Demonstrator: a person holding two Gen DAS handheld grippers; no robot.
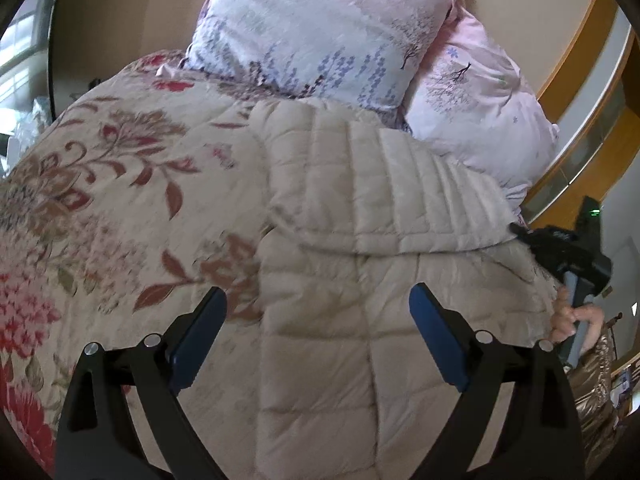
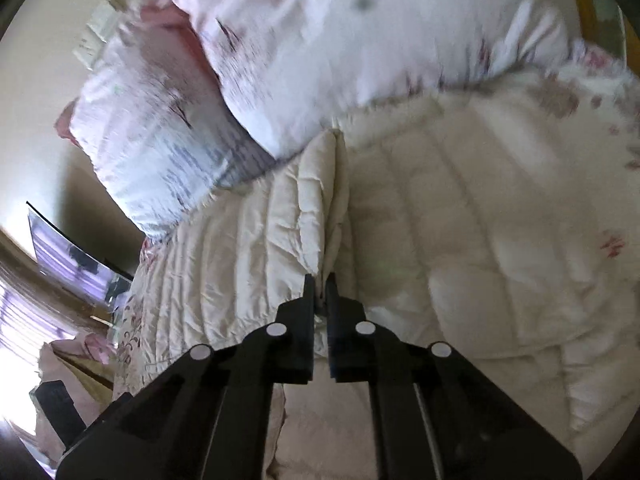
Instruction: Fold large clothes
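A beige quilted down jacket (image 1: 360, 208) lies spread on a floral bedspread (image 1: 100, 184), with one part folded across its upper half. My left gripper (image 1: 318, 300) hovers above the jacket's lower part, its jaws wide open with nothing between the blue pads (image 1: 436, 336). At the jacket's right edge my right gripper (image 1: 520, 232) is seen, held by a hand (image 1: 572, 320). In the right wrist view the right gripper (image 2: 320, 282) is shut on a raised fold of the jacket (image 2: 304, 200), which stands up between the fingertips.
Two pink and lilac flowered pillows (image 1: 320, 28) (image 1: 480, 100) lean at the head of the bed, touching the jacket's top. A wooden frame (image 1: 576, 92) runs along the right. A window (image 1: 20, 48) is at the far left.
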